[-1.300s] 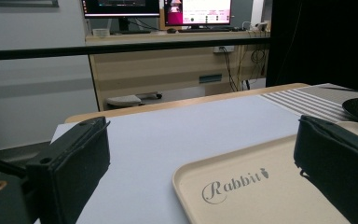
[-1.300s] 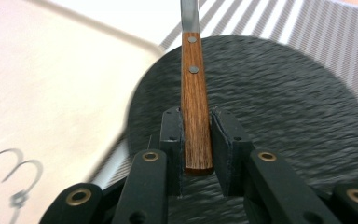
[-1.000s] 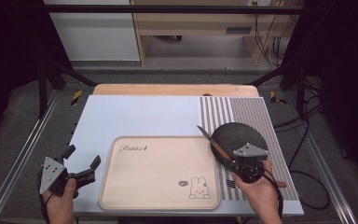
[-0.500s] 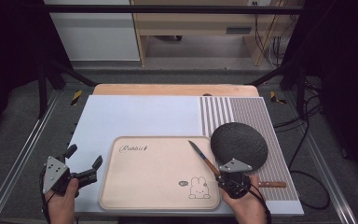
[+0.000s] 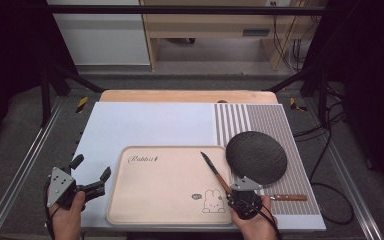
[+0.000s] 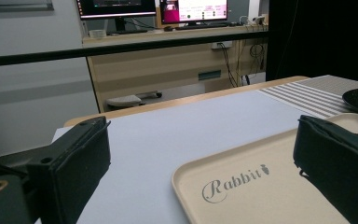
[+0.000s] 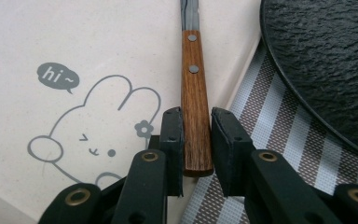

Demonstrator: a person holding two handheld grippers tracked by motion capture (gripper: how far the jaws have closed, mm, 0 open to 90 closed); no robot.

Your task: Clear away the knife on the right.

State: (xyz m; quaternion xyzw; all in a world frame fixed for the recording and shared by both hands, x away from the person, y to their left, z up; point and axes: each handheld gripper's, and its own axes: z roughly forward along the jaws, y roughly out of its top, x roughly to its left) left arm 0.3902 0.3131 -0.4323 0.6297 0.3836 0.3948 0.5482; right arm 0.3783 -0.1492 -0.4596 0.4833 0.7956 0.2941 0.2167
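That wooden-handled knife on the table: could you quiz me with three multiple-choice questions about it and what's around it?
1. Where does the knife lie?
A. On the beige tray
B. On the black plate
C. On the floor

2. What colour is the plate?
A. White
B. Black
C. Red

3. What are the right gripper jaws doing?
A. Standing wide apart over nothing
B. Closed on the knife's handle
C. Holding the plate

Answers: 1 A, its blade rests across the tray; 2 B, dark and slate-like; 3 B, both pads flank and press the wooden handle.

knife handle (image 7: 196, 121): grained wood, metal rivets | plate (image 7: 328, 60): rough matt black
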